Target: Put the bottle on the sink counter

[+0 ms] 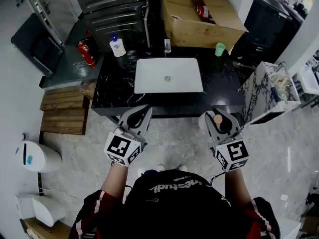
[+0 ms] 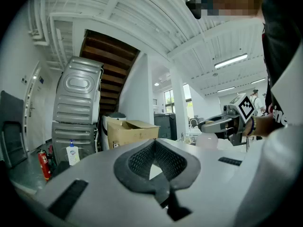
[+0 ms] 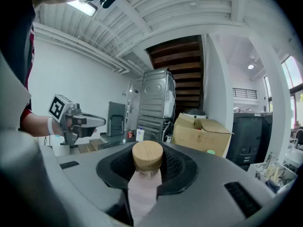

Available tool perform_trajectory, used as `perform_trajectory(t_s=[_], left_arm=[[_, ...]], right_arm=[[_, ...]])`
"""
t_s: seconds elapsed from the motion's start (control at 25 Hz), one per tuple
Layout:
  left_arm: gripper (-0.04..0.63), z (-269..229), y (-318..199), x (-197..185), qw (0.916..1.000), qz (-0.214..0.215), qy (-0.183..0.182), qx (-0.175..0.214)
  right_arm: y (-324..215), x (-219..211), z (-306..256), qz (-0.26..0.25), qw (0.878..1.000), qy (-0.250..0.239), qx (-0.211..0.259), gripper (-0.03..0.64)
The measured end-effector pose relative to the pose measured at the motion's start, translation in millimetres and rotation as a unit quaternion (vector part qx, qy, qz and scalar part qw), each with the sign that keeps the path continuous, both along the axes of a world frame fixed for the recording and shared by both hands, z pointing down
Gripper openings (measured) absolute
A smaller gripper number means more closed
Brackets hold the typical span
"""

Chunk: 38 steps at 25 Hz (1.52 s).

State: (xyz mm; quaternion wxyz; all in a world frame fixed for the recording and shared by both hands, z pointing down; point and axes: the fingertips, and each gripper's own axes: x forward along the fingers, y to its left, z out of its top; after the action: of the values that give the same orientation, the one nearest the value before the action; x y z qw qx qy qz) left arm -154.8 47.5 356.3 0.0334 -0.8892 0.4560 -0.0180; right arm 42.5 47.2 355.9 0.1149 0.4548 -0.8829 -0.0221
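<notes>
A pale pink bottle (image 3: pixel 141 193) with a round wooden cap (image 1: pixel 218 119) stands between the jaws of my right gripper (image 1: pixel 218 114), which is shut on its neck. In the right gripper view the cap rises just above the dark pads (image 3: pixel 176 167). My left gripper (image 1: pixel 145 108) is shut with nothing in it, its pads (image 2: pixel 142 162) meeting at the tip. Both grippers hover side by side over the floor, just in front of the black marble sink counter (image 1: pixel 114 91) with its white basin (image 1: pixel 168 75).
On the counter's back edge stand a white soap dispenser (image 1: pixel 117 46), a small bottle (image 1: pixel 167 45) and a green cup (image 1: pixel 220 49). Behind is an open cardboard box (image 1: pixel 199 14). A red fire extinguisher (image 1: pixel 87 53) and wooden pallets (image 1: pixel 62 111) lie left; a marbled cabinet (image 1: pixel 269 91) stands right.
</notes>
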Motion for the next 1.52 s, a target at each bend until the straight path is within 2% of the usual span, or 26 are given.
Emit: perform_trajectory(t_s=[1.0, 1.28, 1.52], left_arm=[[0.015, 3, -1, 13, 1.0000, 0.000, -0.003, -0.006], [0.015, 1, 1, 23, 1.0000, -0.008, -0.002, -0.005], [0.015, 2, 5, 48, 0.9998, -0.017, -0.003, -0.007]], right_arm=[[-1, 5, 0, -0.013, 1.000, -0.005, 0.001, 0.135], [0, 15, -1, -0.021, 1.000, -0.009, -0.002, 0.136], [1, 34, 0, -0.040, 0.999, -0.012, -0.002, 0.135]])
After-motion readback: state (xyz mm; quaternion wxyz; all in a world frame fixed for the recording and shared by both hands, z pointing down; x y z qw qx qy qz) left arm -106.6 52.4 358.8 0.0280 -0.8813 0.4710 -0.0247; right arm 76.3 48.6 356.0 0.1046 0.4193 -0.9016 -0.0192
